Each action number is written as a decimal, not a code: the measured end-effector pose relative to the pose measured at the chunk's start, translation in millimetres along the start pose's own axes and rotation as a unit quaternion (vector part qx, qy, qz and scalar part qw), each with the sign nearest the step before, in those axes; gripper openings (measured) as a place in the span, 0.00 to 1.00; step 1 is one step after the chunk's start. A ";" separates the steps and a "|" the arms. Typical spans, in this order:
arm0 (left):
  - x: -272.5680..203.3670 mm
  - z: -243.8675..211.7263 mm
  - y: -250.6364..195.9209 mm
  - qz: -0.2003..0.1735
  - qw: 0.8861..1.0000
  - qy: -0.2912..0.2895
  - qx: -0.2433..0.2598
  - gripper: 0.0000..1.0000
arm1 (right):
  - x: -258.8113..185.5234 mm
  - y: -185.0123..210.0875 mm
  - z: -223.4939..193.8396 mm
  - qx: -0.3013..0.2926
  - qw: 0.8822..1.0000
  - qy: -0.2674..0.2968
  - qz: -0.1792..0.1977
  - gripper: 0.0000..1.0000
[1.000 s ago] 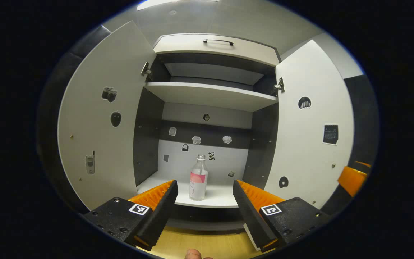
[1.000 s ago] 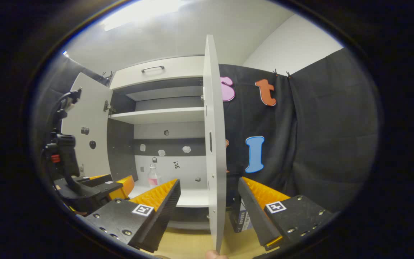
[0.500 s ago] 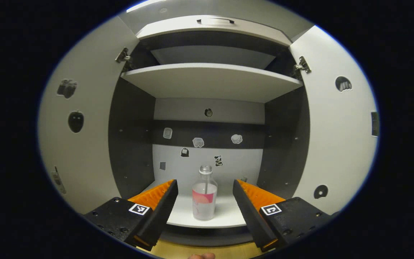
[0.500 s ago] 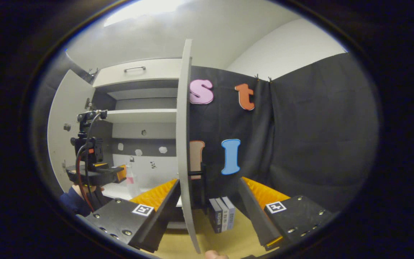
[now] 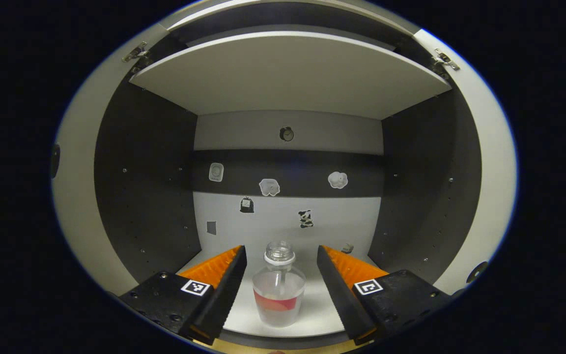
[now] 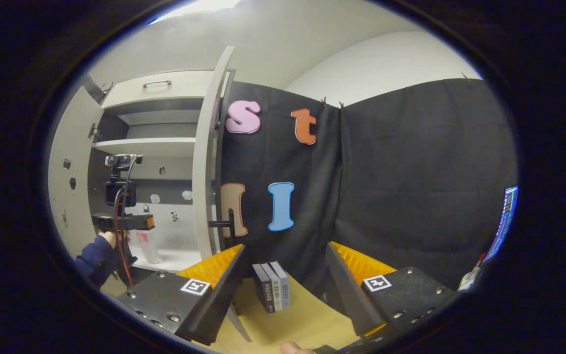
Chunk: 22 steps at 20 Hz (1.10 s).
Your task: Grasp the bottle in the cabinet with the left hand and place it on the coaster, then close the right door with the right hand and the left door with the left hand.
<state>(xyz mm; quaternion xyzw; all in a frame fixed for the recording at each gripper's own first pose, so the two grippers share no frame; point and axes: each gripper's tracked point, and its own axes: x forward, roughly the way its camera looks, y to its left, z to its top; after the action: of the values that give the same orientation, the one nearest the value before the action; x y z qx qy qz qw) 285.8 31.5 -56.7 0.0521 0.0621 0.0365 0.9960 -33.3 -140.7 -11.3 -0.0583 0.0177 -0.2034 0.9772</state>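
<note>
Left tool [image 5: 281, 263] level, spread wide, bottle [image 5: 279, 291] between its jaws untouched

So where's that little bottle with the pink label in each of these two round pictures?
Left gripper view: the bottle stands low in the middle, between the open left gripper fingers, on the cabinet floor.
Right gripper view: the bottle is small, at lower left, inside the cabinet just beyond the left gripper.
Shared landmark: the white shelf above the bottle.
</note>
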 end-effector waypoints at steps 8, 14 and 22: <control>7.5 -7.1 11.1 0.009 1.000 0.019 -0.013 0.37 | -8.1 -9.8 -3.9 -0.009 1.000 0.005 -0.012 0.98; -38.7 7.1 1.0 -0.050 0.998 0.002 -0.028 0.33 | -10.9 -11.0 1.1 0.000 1.000 -0.003 0.009 0.94; -148.0 14.4 -20.6 -0.162 0.986 -0.014 -0.030 0.33 | -24.1 -18.1 -0.5 0.002 0.999 -0.007 0.042 0.98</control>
<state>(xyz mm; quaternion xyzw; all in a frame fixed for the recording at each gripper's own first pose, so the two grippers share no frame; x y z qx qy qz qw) 142.6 -2.0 -27.0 0.0116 0.0550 -0.1247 0.9906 -62.6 -147.7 -9.3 -0.0573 0.0131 -0.1616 0.9851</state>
